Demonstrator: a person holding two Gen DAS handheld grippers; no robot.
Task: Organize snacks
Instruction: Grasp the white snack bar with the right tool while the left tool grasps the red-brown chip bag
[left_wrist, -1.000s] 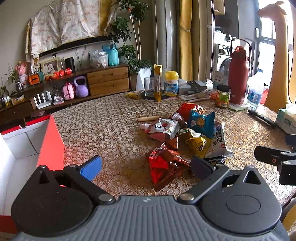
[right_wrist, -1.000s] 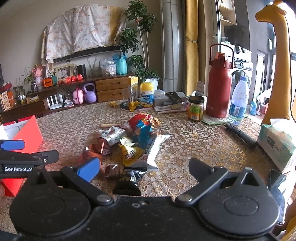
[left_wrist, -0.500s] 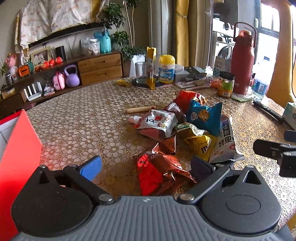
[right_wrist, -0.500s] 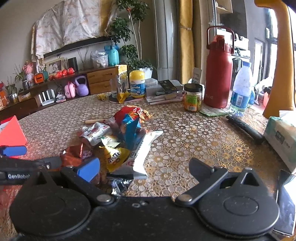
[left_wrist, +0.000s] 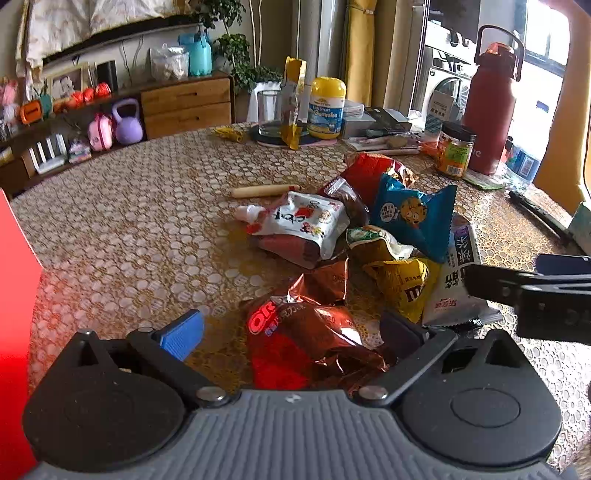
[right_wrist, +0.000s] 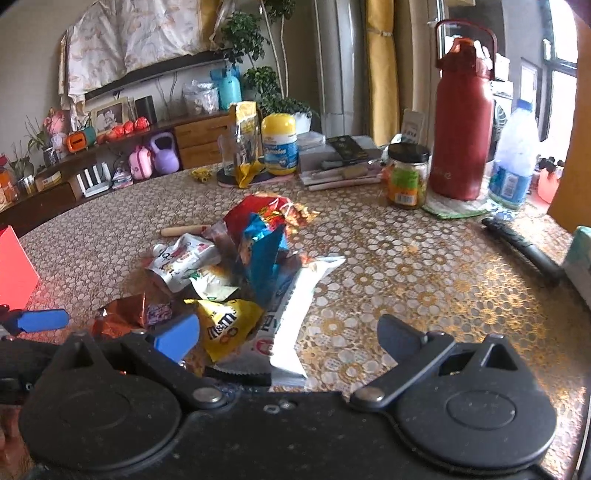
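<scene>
Both grippers spread; Oreo packet (left_wrist: 310, 332) between left gripper (left_wrist: 291, 328) fingers

Snack packets (left_wrist: 362, 251) lie heaped mid-table (left_wrist: 129, 229); a box (left_wrist: 14, 295) stands to their left, bottles (right_wrist: 463, 122) and a jar (right_wrist: 406, 177) behind them to the right.

The left gripper (left_wrist: 291, 332), fingers spread, straddles the red Oreo packet (left_wrist: 310, 332).
</scene>
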